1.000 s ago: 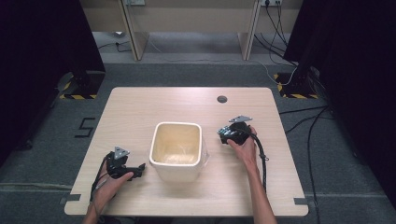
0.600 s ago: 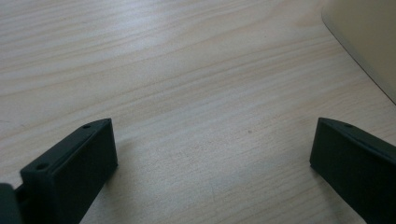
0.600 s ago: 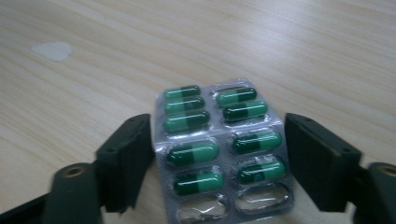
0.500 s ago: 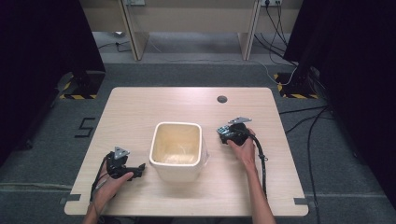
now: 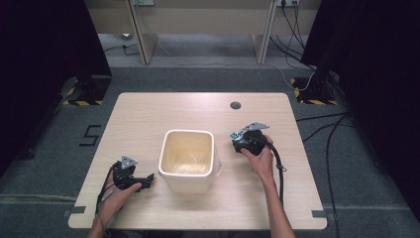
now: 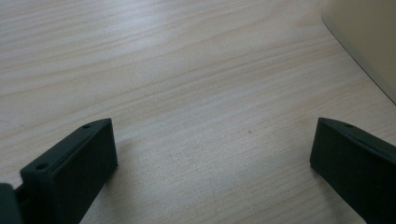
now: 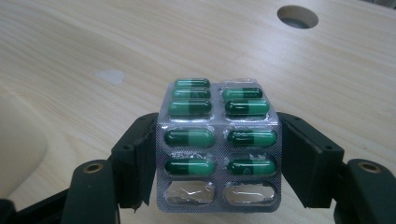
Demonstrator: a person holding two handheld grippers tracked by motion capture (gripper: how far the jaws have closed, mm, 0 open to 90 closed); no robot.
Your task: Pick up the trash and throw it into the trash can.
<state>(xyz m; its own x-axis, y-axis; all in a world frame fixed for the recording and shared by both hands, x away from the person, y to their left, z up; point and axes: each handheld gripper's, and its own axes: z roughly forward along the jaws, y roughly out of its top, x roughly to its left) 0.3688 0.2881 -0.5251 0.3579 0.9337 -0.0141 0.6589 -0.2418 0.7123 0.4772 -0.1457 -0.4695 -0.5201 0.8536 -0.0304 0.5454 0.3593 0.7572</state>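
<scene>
A silver blister pack [image 7: 218,140] of green capsules, its two nearest pockets empty, is clamped flat between the jaws of my right gripper [image 7: 217,126], which is shut on it. In the high view my right gripper [image 5: 236,136] holds the pack [image 5: 233,135] just right of a cream square bin [image 5: 188,132], above the table. My left gripper [image 5: 148,181] rests low at the bin's front left. It stands open [image 6: 215,130] with bare wood between its jaws, and the bin's wall [image 6: 364,37] is off to one side.
The wooden table [image 5: 148,114] has a round cable hole [image 5: 235,105] behind my right gripper, seen again [image 7: 297,16] past the pack. A pale spot [image 7: 109,76] marks the wood. The bin's rounded corner [image 7: 18,149] lies beside the right gripper. Cables trail over the table's right edge.
</scene>
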